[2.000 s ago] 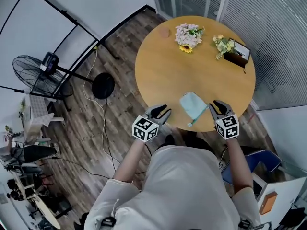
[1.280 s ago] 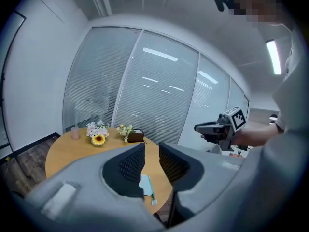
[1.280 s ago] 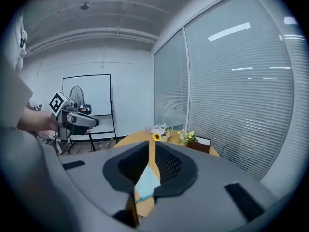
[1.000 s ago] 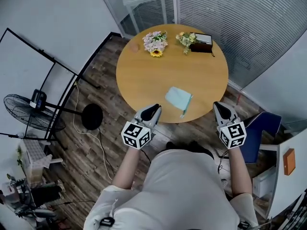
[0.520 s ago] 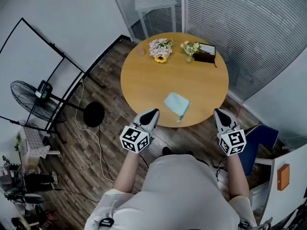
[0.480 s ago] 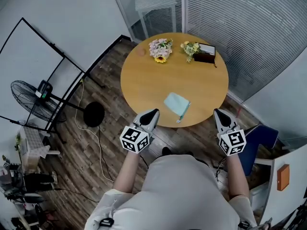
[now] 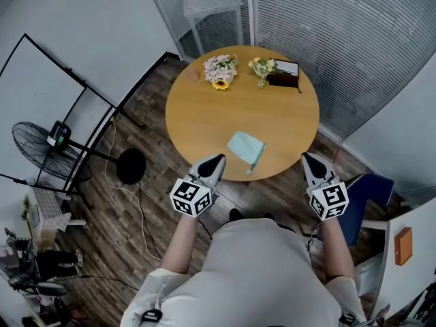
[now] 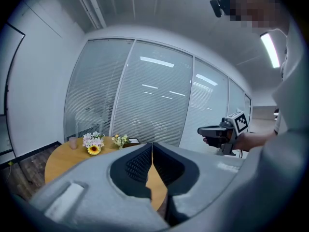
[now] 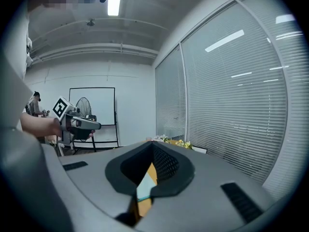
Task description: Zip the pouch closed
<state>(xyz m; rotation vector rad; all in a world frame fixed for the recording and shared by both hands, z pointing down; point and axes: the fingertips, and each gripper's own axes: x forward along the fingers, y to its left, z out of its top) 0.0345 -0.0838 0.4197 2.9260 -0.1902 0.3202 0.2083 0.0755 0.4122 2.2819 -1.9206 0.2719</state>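
The pouch lies on the tabletop between the left tongs and right tongs, nearer the left, touching neither. Both tongs are pressed together, empty.

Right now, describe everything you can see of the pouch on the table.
The pouch is a pale teal, soft-looking rectangle lying flat and askew on the wooden table, near its edge on the person's side. A darker teal strip, seemingly the zip, runs along its right side, its tail pointing toward the edge. Whether it is zipped is too small to tell. Only the table touches it; the left gripper and right gripper are held clear, jaws shut.
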